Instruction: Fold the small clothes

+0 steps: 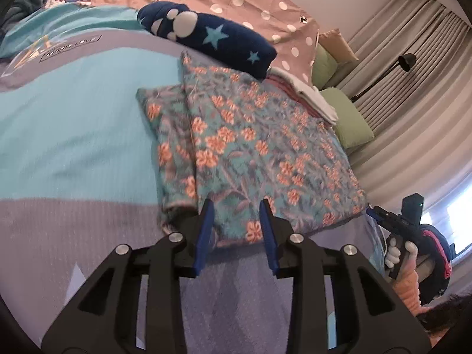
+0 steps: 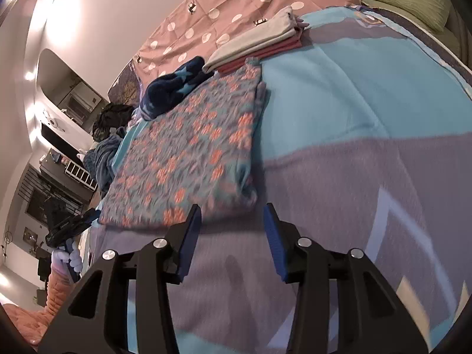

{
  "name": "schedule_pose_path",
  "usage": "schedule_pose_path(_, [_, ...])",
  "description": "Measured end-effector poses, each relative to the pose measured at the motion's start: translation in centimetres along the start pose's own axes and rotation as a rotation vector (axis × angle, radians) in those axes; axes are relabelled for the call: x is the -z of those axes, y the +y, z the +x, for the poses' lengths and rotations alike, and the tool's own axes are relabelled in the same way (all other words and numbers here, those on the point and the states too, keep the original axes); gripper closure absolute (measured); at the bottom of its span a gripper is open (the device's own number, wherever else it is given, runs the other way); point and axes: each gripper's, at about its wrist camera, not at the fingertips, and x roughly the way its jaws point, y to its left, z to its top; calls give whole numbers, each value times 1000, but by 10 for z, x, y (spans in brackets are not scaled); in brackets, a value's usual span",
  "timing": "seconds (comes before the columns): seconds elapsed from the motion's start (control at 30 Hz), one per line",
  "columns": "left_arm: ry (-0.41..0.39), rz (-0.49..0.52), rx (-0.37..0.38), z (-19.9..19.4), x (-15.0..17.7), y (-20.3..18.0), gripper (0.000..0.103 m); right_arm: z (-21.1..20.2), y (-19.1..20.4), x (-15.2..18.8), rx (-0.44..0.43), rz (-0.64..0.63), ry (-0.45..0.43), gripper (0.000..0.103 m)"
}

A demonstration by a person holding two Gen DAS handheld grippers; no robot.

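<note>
Floral garment [image 1: 259, 147] lies folded on the bed [image 1: 73, 135], beside a folded stack [image 2: 259, 42]. We have left gripper [image 1: 237, 230] and right gripper [image 2: 233, 236] apart, empty. Maybe one fold left.

Bare quilt [image 2: 339, 94] beside floral garment [image 2: 188, 153]; navy bundle [image 1: 206, 41] behind

Dim warm indoor light; glare on wall [image 2: 63, 20] upper left of right view; slight motion blur; strong fisheye warping, dark corners.
</note>
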Motion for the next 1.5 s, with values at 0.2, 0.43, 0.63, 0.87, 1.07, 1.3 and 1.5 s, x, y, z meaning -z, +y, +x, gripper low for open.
schedule_pose_path(0.2, [-65,9,-101,-26,22,3,103,-17,4,20,10,11,-20,58])
schedule_pose_path(0.43, [-126,-46,-3,-36,34,12,78,-19,-4,28,18,83,-26,58])
schedule_pose_path(0.63, [-51,75,-116,2,14,-1,84,-13,-2,35,7,90,-20,58])
schedule_pose_path(0.87, [-79,-10,-117,-24,51,23,103,-27,-12,41,23,110,-35,58])
schedule_pose_path(1.07, [-100,-41,-53,-38,55,8,100,-24,-9,39,-23,132,-41,58])
schedule_pose_path(1.3, [11,-201,69,-12,65,-2,54,-2,-5,34,-97,146,-11,55])
schedule_pose_path(1.5, [-95,-311,160,8,54,19,72,25,-5,7,-131,228,-66,43])
